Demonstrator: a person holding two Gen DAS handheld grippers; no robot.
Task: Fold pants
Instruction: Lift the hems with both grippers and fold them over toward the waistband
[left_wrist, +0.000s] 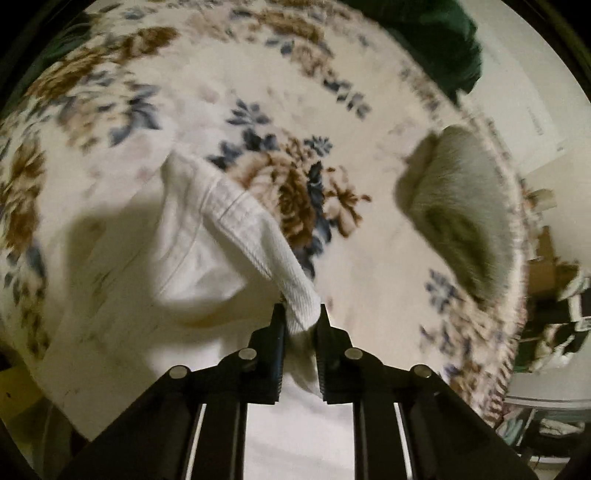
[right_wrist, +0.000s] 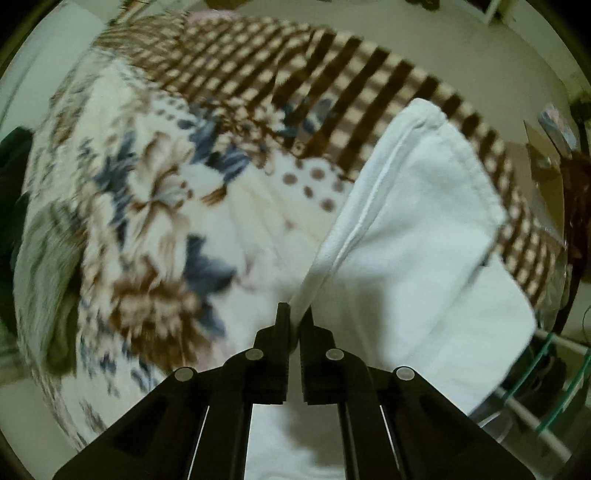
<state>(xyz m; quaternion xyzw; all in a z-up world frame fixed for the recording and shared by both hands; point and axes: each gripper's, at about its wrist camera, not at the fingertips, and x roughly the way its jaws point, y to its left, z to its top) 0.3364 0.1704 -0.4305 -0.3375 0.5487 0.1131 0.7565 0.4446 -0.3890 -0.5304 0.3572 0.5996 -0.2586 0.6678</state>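
White pants (left_wrist: 207, 236) lie on a floral blanket (left_wrist: 110, 110), their ribbed waistband (left_wrist: 255, 236) running down into my left gripper (left_wrist: 301, 314), which is shut on that band. In the right wrist view the pants' leg (right_wrist: 417, 236) spreads to the right over the blanket (right_wrist: 147, 206). A folded edge of the white cloth is pinched in my right gripper (right_wrist: 297, 314), which points nearly straight down. Both views are blurred by motion.
A grey-beige garment (left_wrist: 458, 206) lies near the blanket's right edge, and a dark green cloth (left_wrist: 436, 48) sits at the top. A brown checked blanket (right_wrist: 332, 85) covers the far side. Clutter and a rack (right_wrist: 546, 384) stand beyond the bed's edge.
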